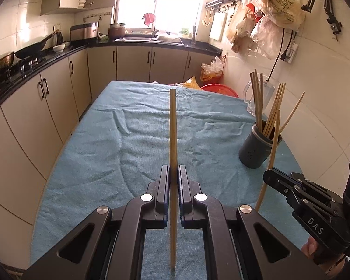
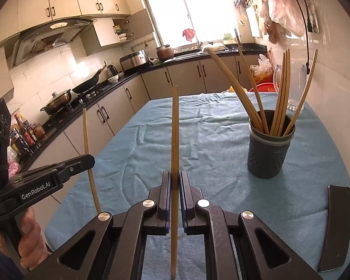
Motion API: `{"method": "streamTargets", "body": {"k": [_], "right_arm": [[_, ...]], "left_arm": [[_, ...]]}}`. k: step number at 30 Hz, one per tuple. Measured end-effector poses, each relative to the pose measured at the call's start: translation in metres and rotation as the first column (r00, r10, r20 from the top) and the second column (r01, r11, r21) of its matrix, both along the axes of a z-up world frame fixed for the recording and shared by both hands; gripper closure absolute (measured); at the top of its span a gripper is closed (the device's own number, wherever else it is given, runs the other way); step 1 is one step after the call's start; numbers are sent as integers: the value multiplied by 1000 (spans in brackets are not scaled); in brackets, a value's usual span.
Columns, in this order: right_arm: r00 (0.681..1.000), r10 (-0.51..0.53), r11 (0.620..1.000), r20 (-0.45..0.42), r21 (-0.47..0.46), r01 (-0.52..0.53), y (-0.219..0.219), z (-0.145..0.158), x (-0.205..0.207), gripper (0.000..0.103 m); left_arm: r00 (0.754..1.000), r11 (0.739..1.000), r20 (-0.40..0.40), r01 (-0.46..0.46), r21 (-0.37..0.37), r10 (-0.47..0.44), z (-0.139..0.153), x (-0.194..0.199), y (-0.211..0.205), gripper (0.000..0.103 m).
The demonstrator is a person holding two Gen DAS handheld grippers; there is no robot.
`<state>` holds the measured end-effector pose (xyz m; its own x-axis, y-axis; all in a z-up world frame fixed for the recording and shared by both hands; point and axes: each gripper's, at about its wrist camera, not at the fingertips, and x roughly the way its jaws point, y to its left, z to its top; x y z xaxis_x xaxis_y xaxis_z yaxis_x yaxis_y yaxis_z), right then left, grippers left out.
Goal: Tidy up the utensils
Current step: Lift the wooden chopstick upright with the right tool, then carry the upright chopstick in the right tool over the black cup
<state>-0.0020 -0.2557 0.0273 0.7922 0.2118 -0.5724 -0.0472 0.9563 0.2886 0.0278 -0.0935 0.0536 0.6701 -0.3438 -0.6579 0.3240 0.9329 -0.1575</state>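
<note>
— So, starting from the left, what is the left tongs (image 1: pixel 174 175) doing?

— It is clamping a single wooden chopstick (image 1: pixel 173 140), the two jaws pressing tight against its sides. The stick is standing almost upright, running down between the jaws with its lower tip showing below them, over the blue cloth (image 1: pixel 105 151) that is covering the tabletop.

— And moving rightward?

— The right tongs (image 2: pixel 174 186) is gripping a second chopstick (image 2: pixel 175 140) in the same way, jaws closed on it, the stick leaning only slightly. In the left wrist view that stick is rising just in front of the holder. A hand (image 2: pixel 30 240) is wrapping around the left tool's handle at the left edge of the right wrist view.

— Where are the rest of the utensils sitting?

— Further right, a dark grey perforated holder (image 2: pixel 268 156) is standing upright on the cloth, well apart from both tongs. A bundle of chopsticks (image 2: pixel 280 98) is fanning out of it, leaning in different directions. A clear glass jug (image 1: pixel 256 95) is standing behind it near the wall.

— Anything at the far right?

— A dark curved strip (image 2: pixel 336 228) is lying flat on the cloth near the tabletop's right edge.
</note>
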Motion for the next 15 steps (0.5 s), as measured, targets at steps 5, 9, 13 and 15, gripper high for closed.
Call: {"method": "streamTargets", "body": {"k": [5, 9, 13, 15], "right_arm": [[1000, -9, 1000, 28, -14, 10, 3, 7, -4, 95], [999, -10, 1000, 51, -18, 11, 2, 10, -7, 95], [998, -16, 1000, 61, -16, 17, 1, 11, -9, 95], [997, -23, 1000, 69, -17, 24, 0, 11, -11, 95]], "left_arm": [[1000, 1000, 12, -1, -12, 1, 3, -2, 3, 97], [1000, 1000, 15, -3, -12, 3, 4, -2, 3, 97], [1000, 1000, 22, -4, -15, 4, 8, -4, 2, 97], [1000, 1000, 28, 0, -18, 1, 10, -6, 2, 97]]}}
